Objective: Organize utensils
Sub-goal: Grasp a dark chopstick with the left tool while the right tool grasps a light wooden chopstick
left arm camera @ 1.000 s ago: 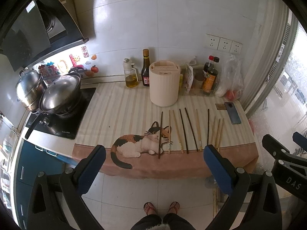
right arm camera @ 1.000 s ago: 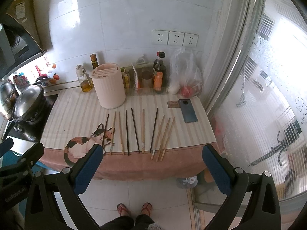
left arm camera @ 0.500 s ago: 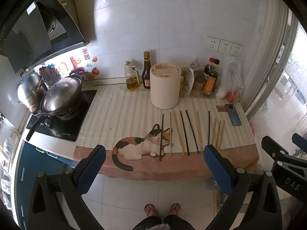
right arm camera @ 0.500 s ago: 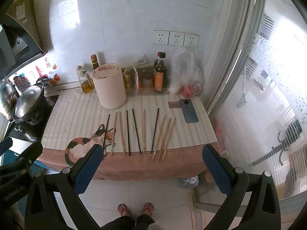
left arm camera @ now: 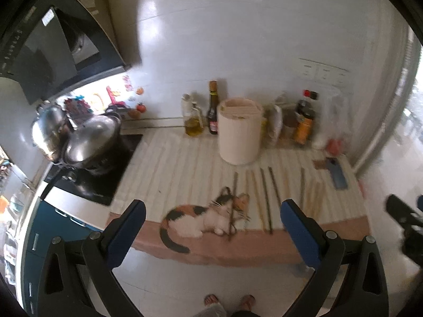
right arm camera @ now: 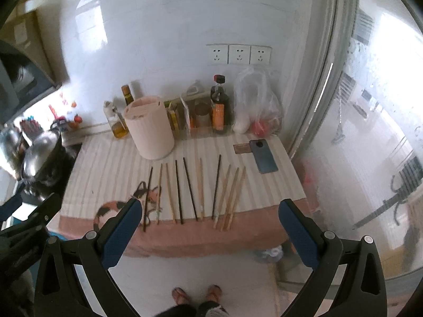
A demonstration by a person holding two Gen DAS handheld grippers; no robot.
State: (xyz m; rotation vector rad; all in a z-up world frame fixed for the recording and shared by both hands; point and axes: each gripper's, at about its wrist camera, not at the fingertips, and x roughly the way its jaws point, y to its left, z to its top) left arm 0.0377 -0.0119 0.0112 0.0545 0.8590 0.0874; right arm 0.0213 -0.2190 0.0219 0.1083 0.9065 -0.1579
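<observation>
Several chopsticks (right arm camera: 190, 190), some dark and some pale wood, lie side by side on the striped cloth (right arm camera: 111, 169) of the counter; the same chopsticks (left arm camera: 267, 198) look blurred in the left wrist view. Behind them stands a cream cylindrical holder (right arm camera: 149, 126) with a slotted top, the holder (left arm camera: 239, 129) showing in both views. My left gripper (left arm camera: 211, 232) is open and empty, held well back from the counter's front edge. My right gripper (right arm camera: 208, 232) is open and empty too, facing the chopsticks from above the floor.
A cat picture (left arm camera: 201, 219) marks the cloth's front left. Pots (left arm camera: 90, 137) sit on a black cooktop (left arm camera: 92, 179) at the left. Bottles (right arm camera: 218, 105), a plastic bag (right arm camera: 253, 103) and a phone (right arm camera: 263, 155) line the back and right. A person's feet (right arm camera: 195, 294) stand on the floor below.
Both grippers have moved closer to the counter, so the chopsticks and holder look larger. The left view has swung and is now blurred. Both grippers stay open.
</observation>
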